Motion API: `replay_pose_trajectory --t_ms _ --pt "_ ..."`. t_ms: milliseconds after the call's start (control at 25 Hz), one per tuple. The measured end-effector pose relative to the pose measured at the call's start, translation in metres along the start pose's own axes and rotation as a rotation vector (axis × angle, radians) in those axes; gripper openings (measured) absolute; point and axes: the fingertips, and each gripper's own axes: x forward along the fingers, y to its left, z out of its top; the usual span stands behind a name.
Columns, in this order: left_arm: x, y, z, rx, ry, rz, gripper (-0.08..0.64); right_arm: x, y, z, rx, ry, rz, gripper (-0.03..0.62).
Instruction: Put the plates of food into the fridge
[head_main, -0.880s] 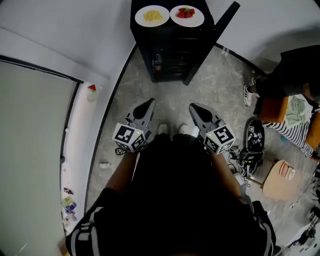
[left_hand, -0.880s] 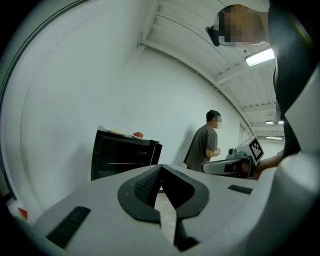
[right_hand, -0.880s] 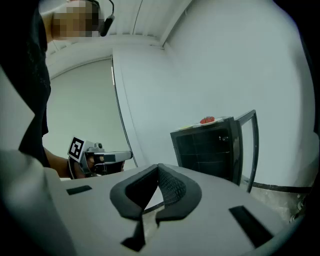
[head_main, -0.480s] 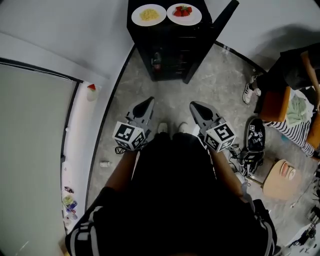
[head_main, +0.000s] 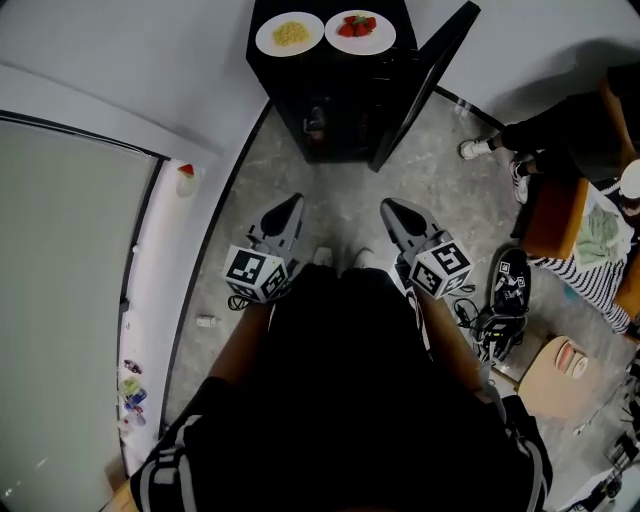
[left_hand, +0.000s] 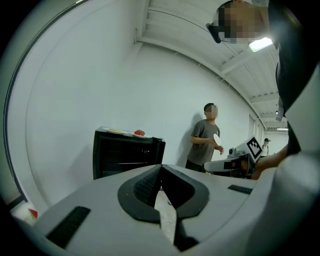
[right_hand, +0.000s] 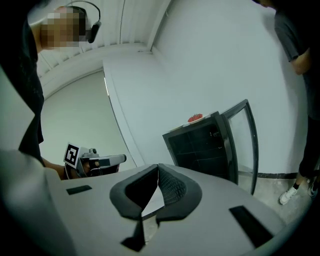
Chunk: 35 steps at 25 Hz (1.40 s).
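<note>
The left tongs (head_main: 294, 200) and right tongs (head_main: 388, 205), both closed with nothing between them, are held side by side above the person's white shoes (head_main: 322, 257) on the grey floor (head_main: 340, 200). Beyond them a black fridge (head_main: 335, 110) stands against the white wall, its door (head_main: 425, 80) swung open. On its top sit a plate of yellow food (head_main: 290, 34) and a plate of red food (head_main: 360, 32), side by side.

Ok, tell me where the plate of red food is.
In the head view it is at top centre: the plate of red food sits on the black fridge, just right of the plate of yellow food, left of the open door.
</note>
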Motion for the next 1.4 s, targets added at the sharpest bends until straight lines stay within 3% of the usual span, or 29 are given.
replay_pose_trajectory --t_ms 280,760,1000,1240,1400 --pt "0.003 -0.015 -0.006 -0.007 -0.013 0.089 0.021 -0.015 -0.029 -0.007 0.066 0.023 0.035 0.025" --pt "0.023 -0.018 -0.001 0.019 0.006 0.074 0.021 -0.010 -0.043 0.001 0.130 -0.008 0.044 0.025" --pt "0.039 0.006 0.003 0.005 0.006 0.051 0.021 0.010 -0.054 0.004 0.181 -0.009 0.004 0.025" --pt "0.059 0.038 0.011 0.007 -0.003 0.022 0.021 0.043 -0.056 0.014 0.241 -0.011 0.017 0.025" --pt "0.076 0.071 0.016 -0.002 -0.007 0.008 0.021 0.075 -0.061 0.023 0.238 -0.015 0.005 0.025"
